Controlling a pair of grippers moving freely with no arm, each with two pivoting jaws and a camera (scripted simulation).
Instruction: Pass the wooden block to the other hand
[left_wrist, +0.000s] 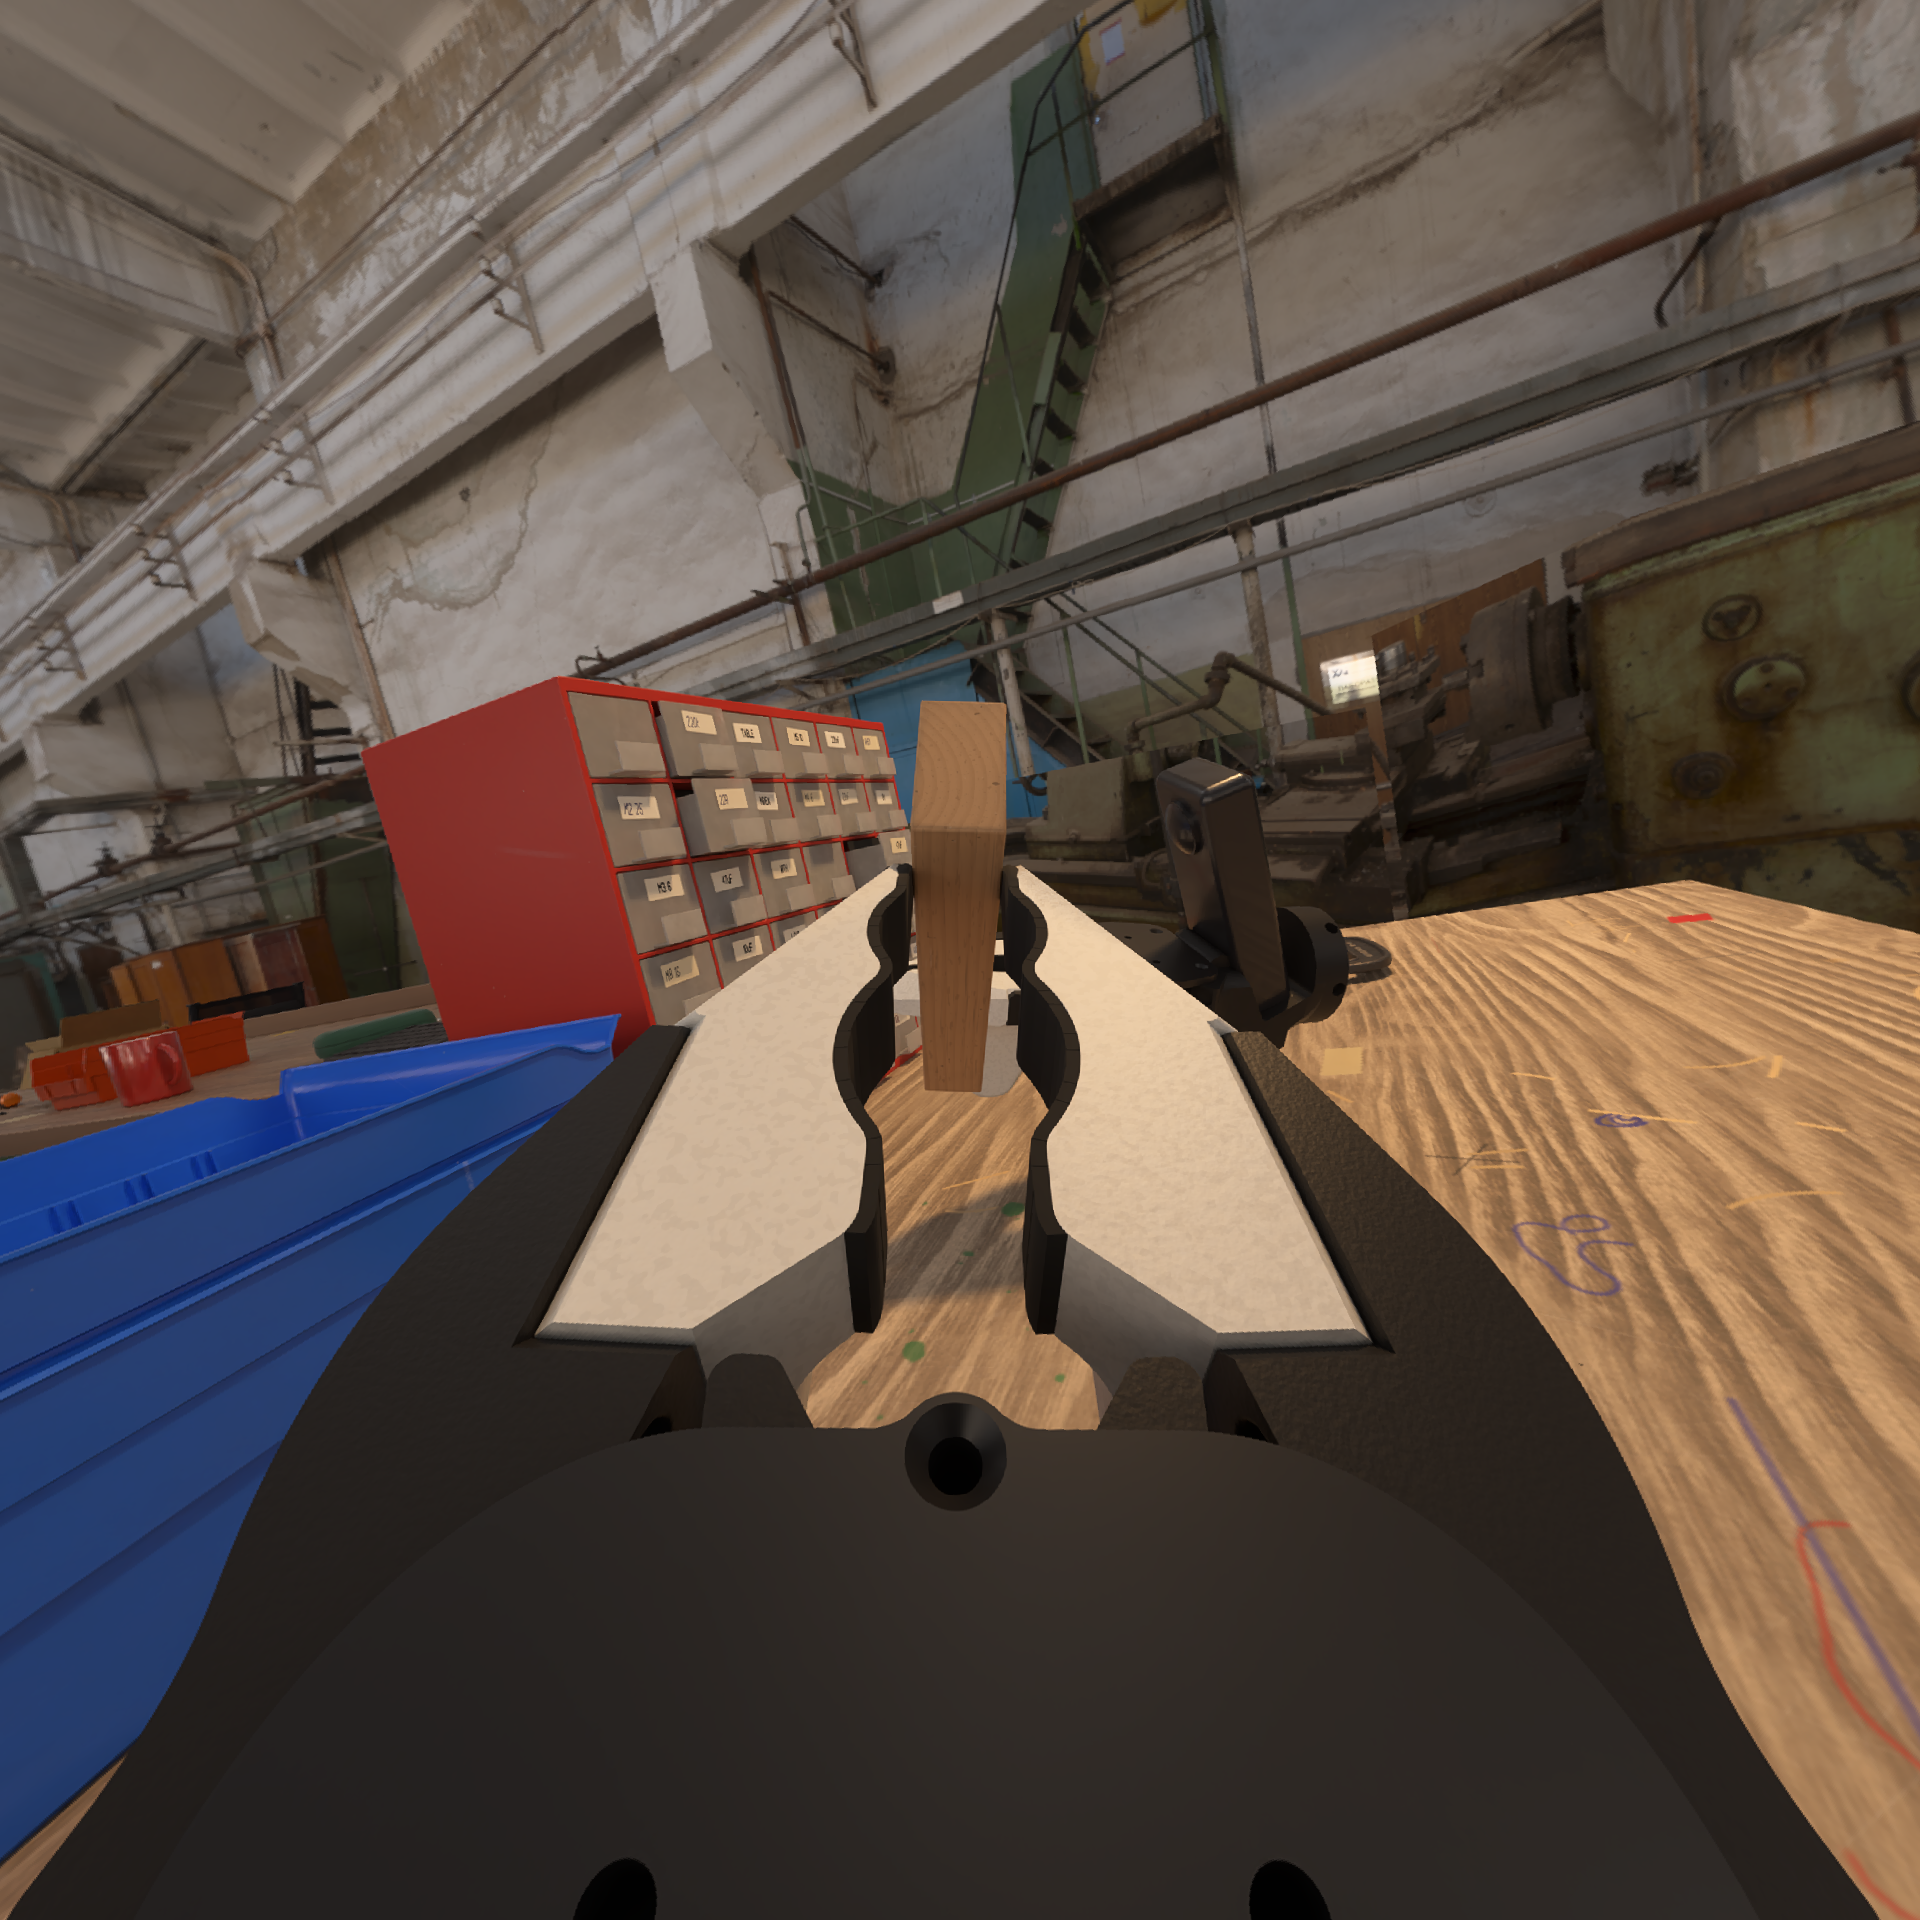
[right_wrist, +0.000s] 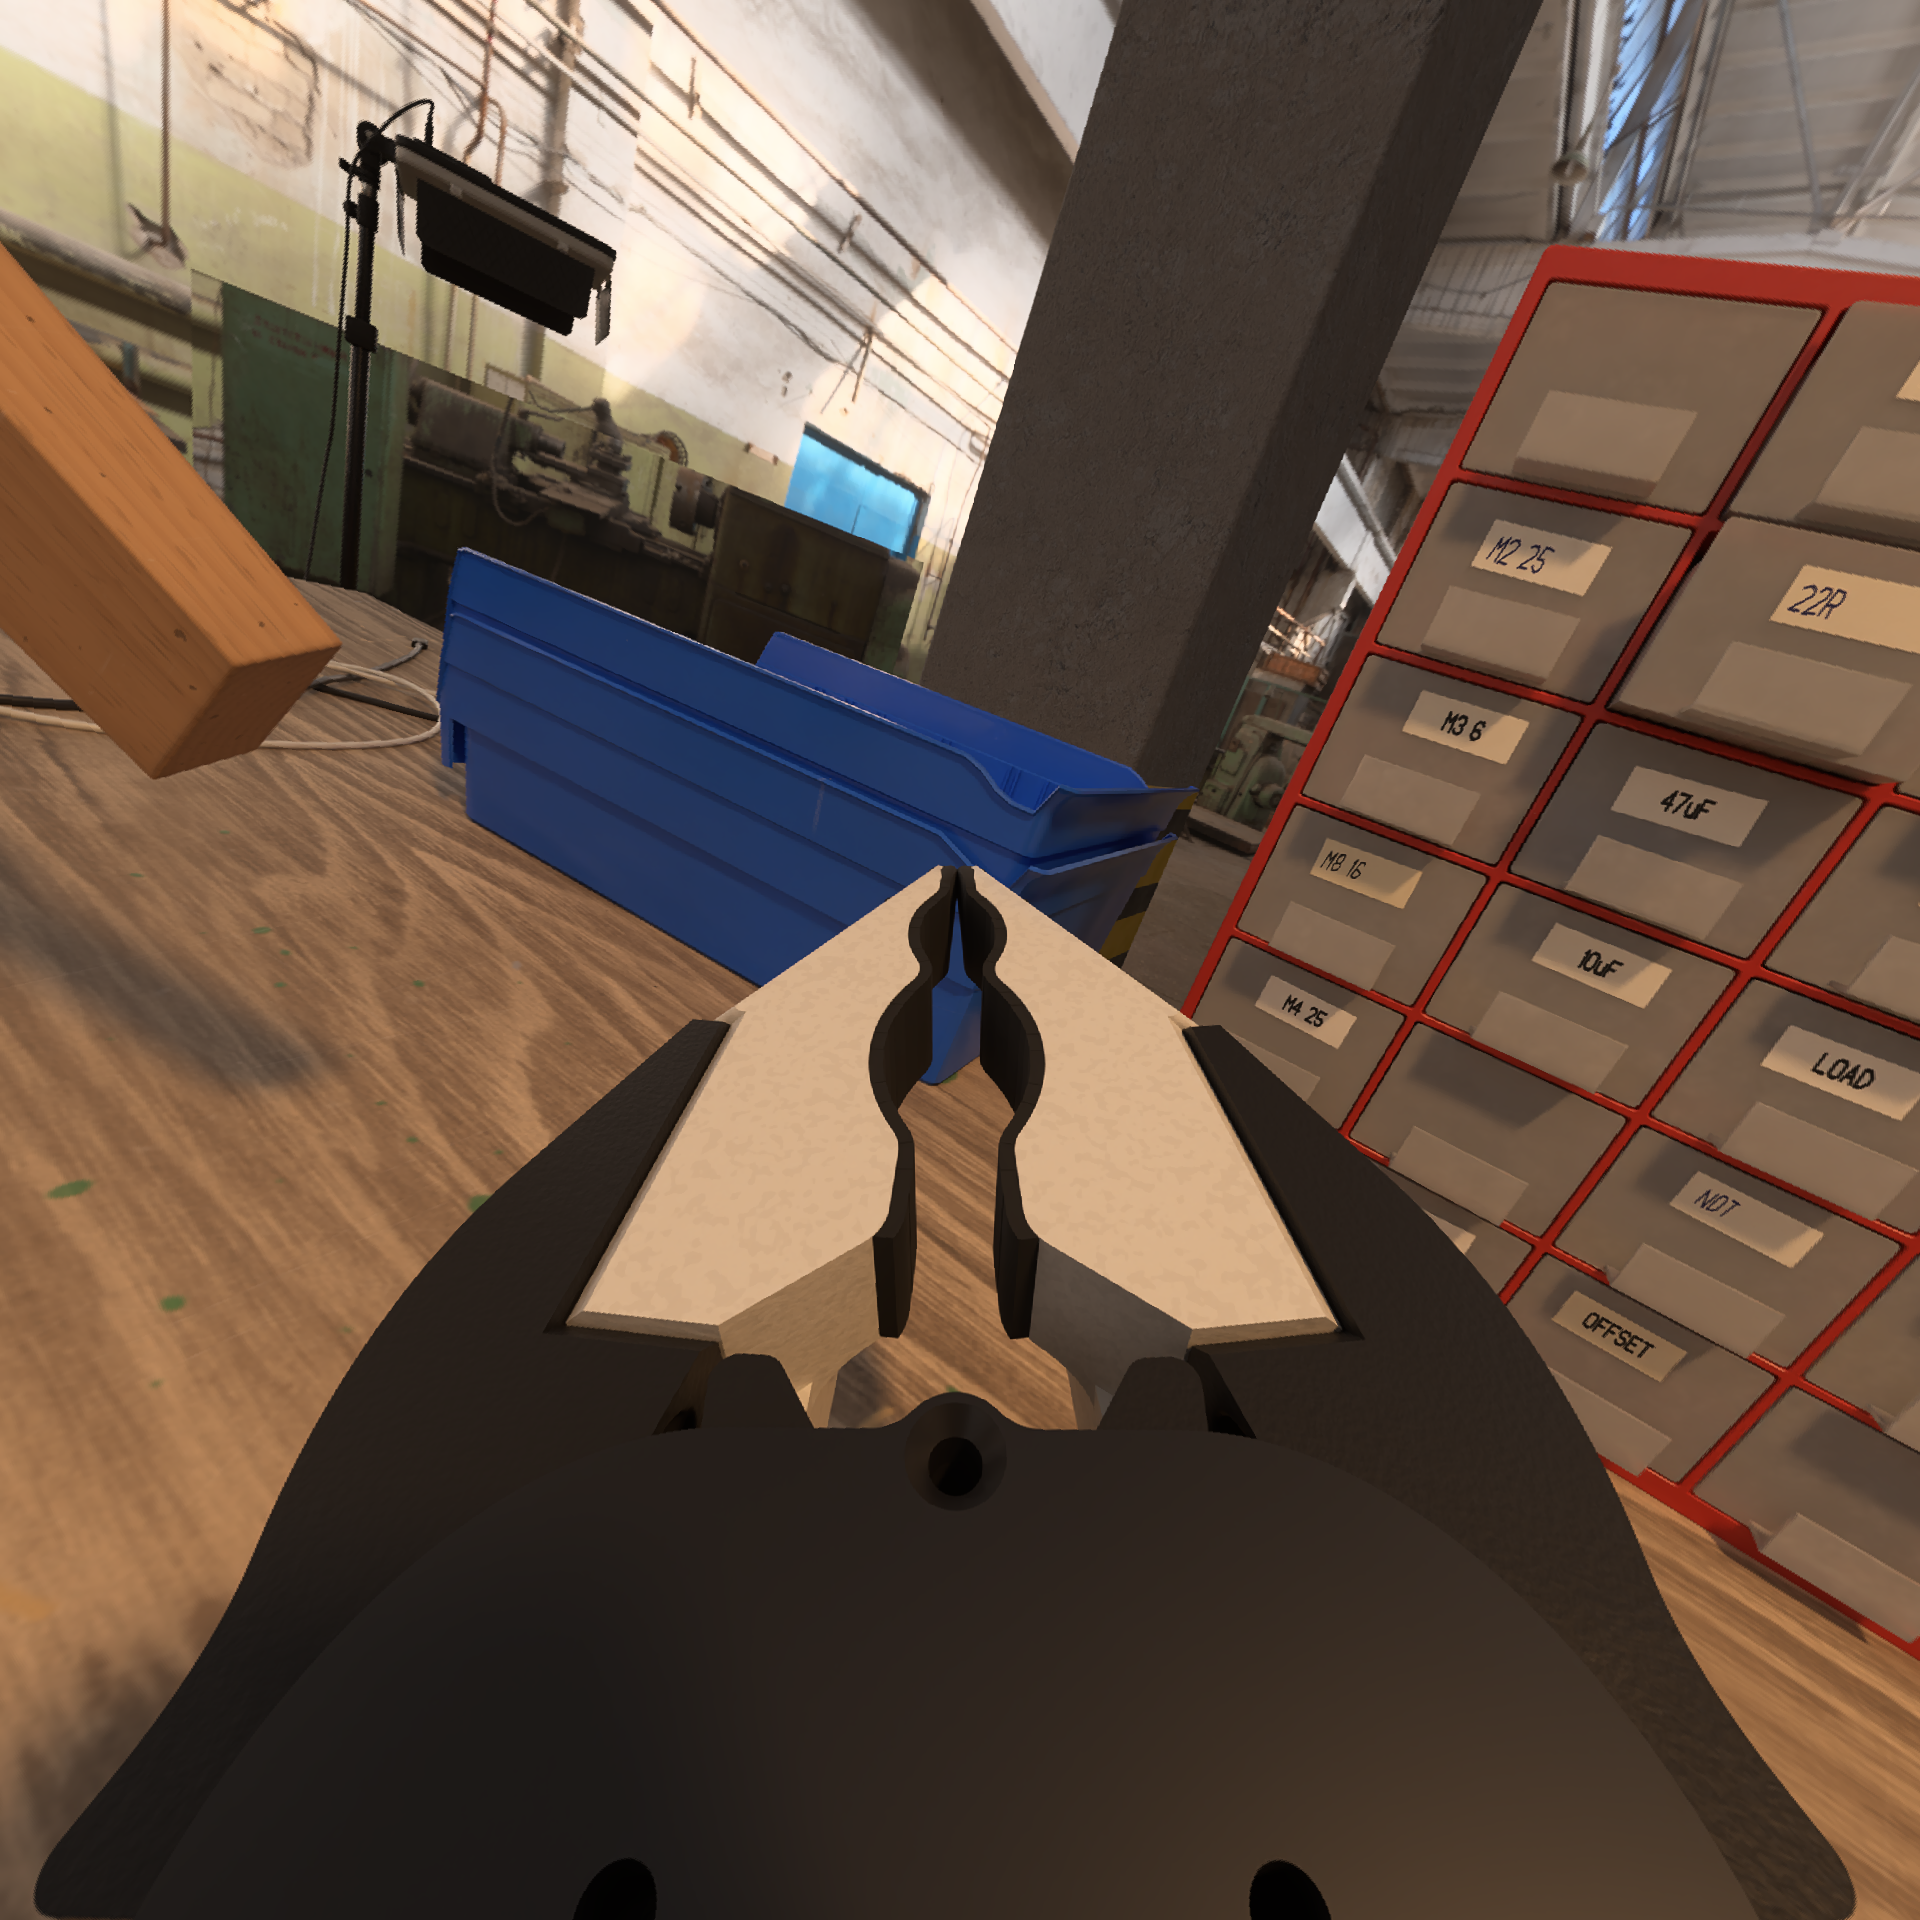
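My left gripper (left_wrist: 956, 883) is shut on the wooden block (left_wrist: 958, 894), a light rectangular bar held upright between the fingertips, above the wooden table (left_wrist: 1558, 1195). The right gripper shows farther off in the left wrist view (left_wrist: 1226, 904) as a dark body, to the right of the block and beyond it. In the right wrist view my right gripper (right_wrist: 957, 883) is shut and empty, low over the table (right_wrist: 260, 1039). The block (right_wrist: 135, 561) shows there at the upper left, off to the side of the fingers.
A red drawer cabinet (left_wrist: 540, 842) (right_wrist: 1621, 883) stands at the table's back. Stacked blue bins (left_wrist: 208, 1299) (right_wrist: 727, 790) lie beside it. A lamp on a stand (right_wrist: 488, 229) and cables (right_wrist: 353, 717) sit at the far edge. A red mug (left_wrist: 145, 1065) sits far left.
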